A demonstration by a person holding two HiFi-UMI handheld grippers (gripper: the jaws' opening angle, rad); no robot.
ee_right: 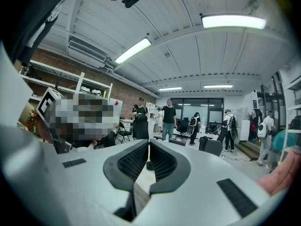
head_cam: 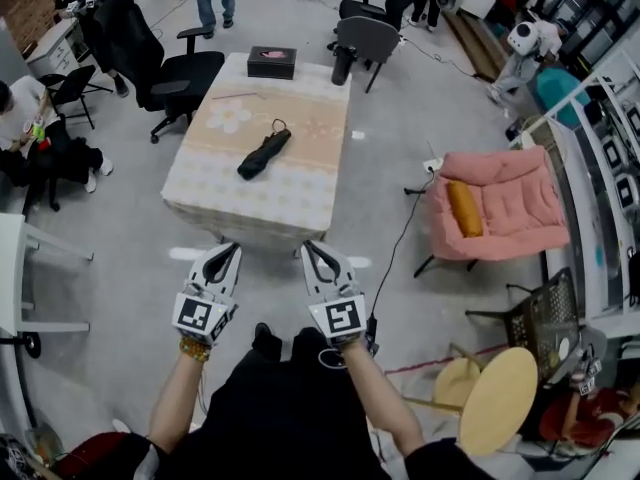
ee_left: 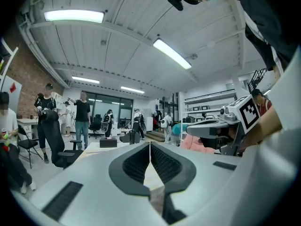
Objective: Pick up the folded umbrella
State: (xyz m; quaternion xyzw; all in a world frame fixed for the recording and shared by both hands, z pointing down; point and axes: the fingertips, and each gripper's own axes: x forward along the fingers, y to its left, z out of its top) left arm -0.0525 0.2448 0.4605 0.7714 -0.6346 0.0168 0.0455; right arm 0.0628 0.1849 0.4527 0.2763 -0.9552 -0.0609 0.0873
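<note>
A folded black umbrella (head_cam: 264, 154) lies slantwise on the cloth-covered table (head_cam: 205, 198), near its middle. Both grippers hang side by side in front of the table's near edge, well short of the umbrella. My left gripper (head_cam: 232, 251) is shut with nothing between its jaws, which meet at the tips in the left gripper view (ee_left: 150, 145). My right gripper (head_cam: 310, 249) is shut and empty too, its jaws pressed together in the right gripper view (ee_right: 148, 143). A sliver of the umbrella (ee_right: 148, 165) shows through the gap behind the right jaws.
A black box (head_cam: 272, 62) sits at the table's far edge. Black office chairs (head_cam: 170, 68) stand to the left and behind. A pink cushioned chair (head_cam: 500, 206) with a cable (head_cam: 398, 243) is at the right, and a round wooden stool (head_cam: 497, 398) at lower right. Several people stand beyond.
</note>
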